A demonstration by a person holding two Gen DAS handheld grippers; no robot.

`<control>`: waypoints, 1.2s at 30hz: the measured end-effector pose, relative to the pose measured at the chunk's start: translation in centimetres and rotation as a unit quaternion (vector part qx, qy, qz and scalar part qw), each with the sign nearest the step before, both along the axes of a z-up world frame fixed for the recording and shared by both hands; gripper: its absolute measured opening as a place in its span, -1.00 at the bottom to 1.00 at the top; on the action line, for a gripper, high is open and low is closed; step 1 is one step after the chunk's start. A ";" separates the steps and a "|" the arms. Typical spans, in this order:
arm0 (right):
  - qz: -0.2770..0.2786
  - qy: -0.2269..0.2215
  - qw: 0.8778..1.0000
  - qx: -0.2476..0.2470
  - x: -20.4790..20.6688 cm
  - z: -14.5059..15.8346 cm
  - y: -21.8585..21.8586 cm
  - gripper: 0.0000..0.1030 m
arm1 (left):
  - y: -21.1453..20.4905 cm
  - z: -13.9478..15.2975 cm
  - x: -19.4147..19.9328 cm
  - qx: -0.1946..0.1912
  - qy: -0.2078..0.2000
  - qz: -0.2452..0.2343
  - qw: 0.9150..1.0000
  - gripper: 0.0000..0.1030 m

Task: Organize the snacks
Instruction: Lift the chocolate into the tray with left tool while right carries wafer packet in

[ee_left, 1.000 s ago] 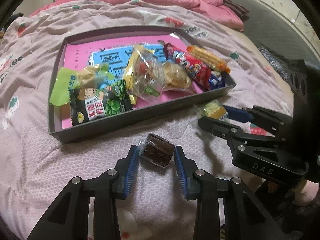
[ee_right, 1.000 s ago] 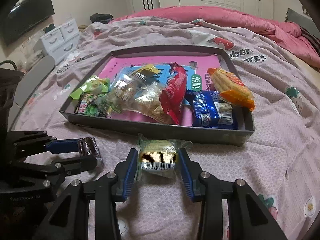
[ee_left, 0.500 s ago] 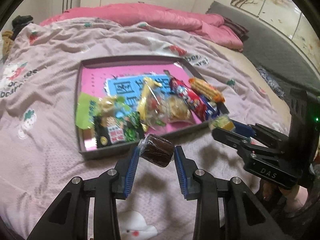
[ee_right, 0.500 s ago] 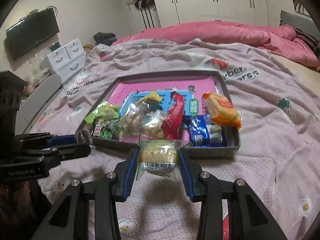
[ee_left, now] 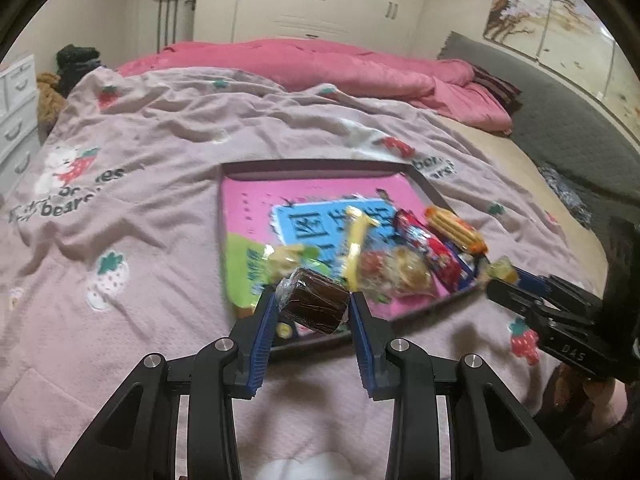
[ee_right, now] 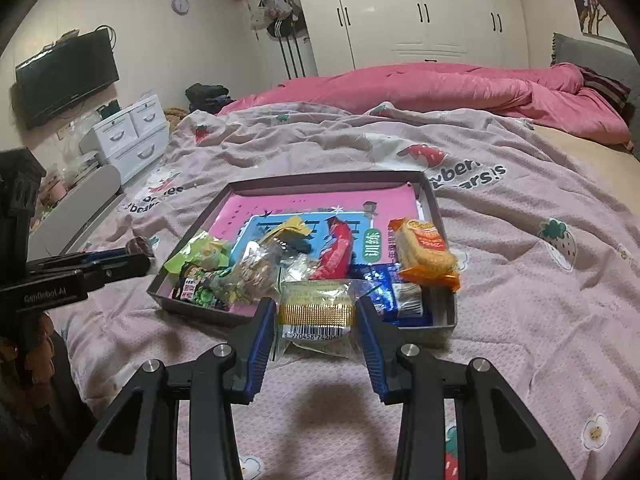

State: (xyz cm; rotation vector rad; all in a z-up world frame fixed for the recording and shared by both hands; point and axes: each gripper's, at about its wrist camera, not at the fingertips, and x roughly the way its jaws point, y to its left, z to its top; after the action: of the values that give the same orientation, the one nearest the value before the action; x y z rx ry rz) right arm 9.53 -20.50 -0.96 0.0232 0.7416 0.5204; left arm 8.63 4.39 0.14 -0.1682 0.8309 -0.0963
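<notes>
My left gripper [ee_left: 313,304] is shut on a dark brown wrapped cake [ee_left: 314,306] and holds it in the air over the near edge of the grey tray [ee_left: 316,166]. My right gripper [ee_right: 316,312] is shut on a clear packet with a gold band and barcode [ee_right: 316,314], held above the near wall of the tray [ee_right: 324,178]. The tray holds several snack packets, among them a red one [ee_right: 336,254], an orange one [ee_right: 426,254] and a blue one [ee_right: 394,292]. The left gripper also shows in the right wrist view [ee_right: 136,250], and the right gripper in the left wrist view [ee_left: 500,276].
The tray lies on a mauve strawberry-print bedspread [ee_right: 520,208]. A pink duvet [ee_right: 440,84] is bunched at the far side. White drawers [ee_right: 132,132] and a wall TV [ee_right: 66,76] stand to the left, a grey headboard [ee_left: 560,120] to the right.
Both grippers have lifted off the bedspread with their snacks and risen, so the tray now looks smaller and lower in both views. Both stay shut on their loads.
</notes>
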 end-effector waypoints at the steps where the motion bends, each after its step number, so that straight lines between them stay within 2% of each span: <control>1: -0.002 0.000 1.000 0.002 0.1 0.0 -0.1 -0.19 | 0.5 0.0 0.1 -0.001 -0.001 0.007 1.000 -0.27; 8: -0.015 -0.006 1.000 0.007 0.8 0.3 -0.7 -0.19 | 2.8 -0.2 0.9 -0.008 -0.003 0.034 0.999 -0.27; 18: -0.027 -0.012 0.999 0.015 2.1 0.5 -1.4 -0.19 | 2.9 -2.0 2.7 -0.009 0.013 0.039 0.999 -0.27; 23: -0.027 -0.012 0.999 0.016 2.6 0.4 -1.3 -0.19 | 2.0 -2.5 3.7 -0.023 0.016 0.026 0.999 -0.27; 36: -0.032 -0.018 0.999 0.018 4.1 0.3 -1.3 -0.19 | -0.4 -4.0 5.3 -0.023 0.031 -0.004 0.999 -0.27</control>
State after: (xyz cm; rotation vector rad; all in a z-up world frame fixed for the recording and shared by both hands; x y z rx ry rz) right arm 13.67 -21.80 -0.65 0.0709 0.6939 0.4722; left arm 13.98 3.97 -3.88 -0.2129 0.8912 -0.1182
